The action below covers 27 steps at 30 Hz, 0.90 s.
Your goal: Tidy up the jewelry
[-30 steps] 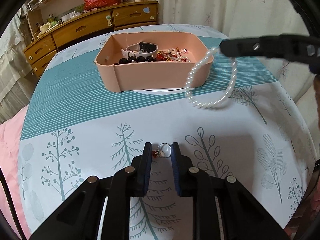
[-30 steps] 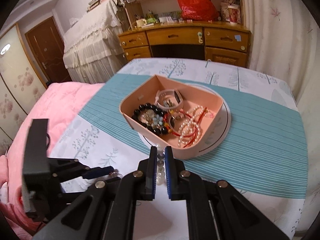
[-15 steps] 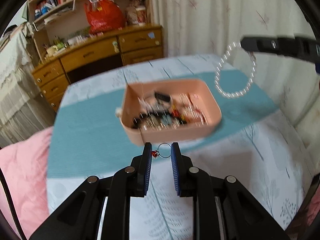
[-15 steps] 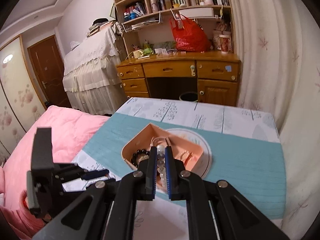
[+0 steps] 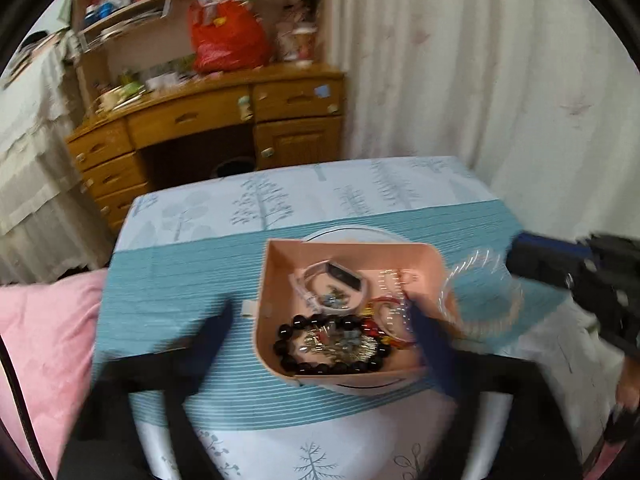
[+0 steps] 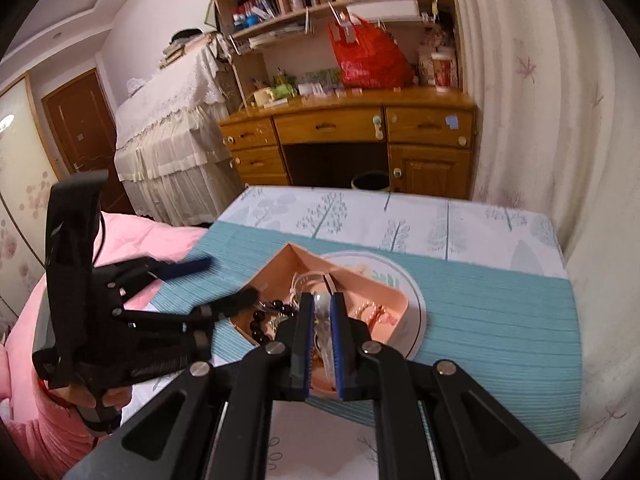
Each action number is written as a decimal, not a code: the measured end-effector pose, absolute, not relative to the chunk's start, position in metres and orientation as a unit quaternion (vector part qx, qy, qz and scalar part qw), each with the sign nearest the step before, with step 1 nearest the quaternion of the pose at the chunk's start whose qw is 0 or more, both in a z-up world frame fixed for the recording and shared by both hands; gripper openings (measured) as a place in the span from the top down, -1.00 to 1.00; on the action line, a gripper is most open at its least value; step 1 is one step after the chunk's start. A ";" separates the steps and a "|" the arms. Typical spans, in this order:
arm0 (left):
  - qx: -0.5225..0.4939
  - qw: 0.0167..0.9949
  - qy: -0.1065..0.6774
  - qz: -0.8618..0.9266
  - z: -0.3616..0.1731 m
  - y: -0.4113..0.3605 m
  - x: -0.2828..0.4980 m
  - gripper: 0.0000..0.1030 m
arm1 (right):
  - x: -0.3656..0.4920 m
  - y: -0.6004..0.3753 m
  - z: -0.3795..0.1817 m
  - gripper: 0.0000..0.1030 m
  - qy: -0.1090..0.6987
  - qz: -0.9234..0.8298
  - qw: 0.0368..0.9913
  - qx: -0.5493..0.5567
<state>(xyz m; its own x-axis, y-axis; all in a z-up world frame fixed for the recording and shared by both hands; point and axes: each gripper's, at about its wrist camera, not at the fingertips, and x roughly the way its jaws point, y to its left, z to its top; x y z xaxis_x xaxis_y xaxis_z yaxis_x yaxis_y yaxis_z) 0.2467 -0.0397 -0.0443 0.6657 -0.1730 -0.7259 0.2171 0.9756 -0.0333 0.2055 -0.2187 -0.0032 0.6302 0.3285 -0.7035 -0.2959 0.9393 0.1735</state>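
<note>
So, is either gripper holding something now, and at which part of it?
The right gripper holds the pearl bracelet by one stretch of its loop; the rest hangs free. The left gripper, its jaws just opened, holds nothing.

— Count for you: one pink tray (image 5: 276, 276) on the table, and inside it one black bead bracelet (image 5: 320, 364) and one white watch (image 5: 332, 280).

— And your grippers?

— Two: the left gripper (image 5: 320, 332) and the right gripper (image 6: 322, 336), with one clear spiral bracelet (image 5: 482, 296) at the tray's right edge.
</note>
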 end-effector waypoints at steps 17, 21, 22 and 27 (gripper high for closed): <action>-0.030 0.887 0.456 -0.073 -0.027 -0.025 0.203 -0.85 | 0.164 -0.240 0.000 -0.40 0.447 0.094 0.886 0.074; -0.039 0.882 0.462 -0.087 -0.018 -0.027 0.177 -0.86 | 0.143 -0.236 0.012 -0.56 0.442 0.091 0.889 0.078; -0.039 0.883 0.460 -0.081 -0.016 -0.028 0.166 -0.86 | 0.134 -0.236 0.014 -0.60 0.443 0.090 0.887 0.091; -0.005 0.893 0.447 -0.038 -0.006 -0.031 0.129 -0.86 | 0.109 -0.230 0.020 -0.66 0.451 0.085 0.882 0.106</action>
<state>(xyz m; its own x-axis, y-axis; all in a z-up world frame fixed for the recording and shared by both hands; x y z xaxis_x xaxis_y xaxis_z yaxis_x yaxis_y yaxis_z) 0.1289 -0.0308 -0.0055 0.5967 -0.0729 -0.7991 0.0646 0.9970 -0.0426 0.1090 -0.2295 0.0201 0.5790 0.2447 -0.7778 -0.0537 0.9633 0.2631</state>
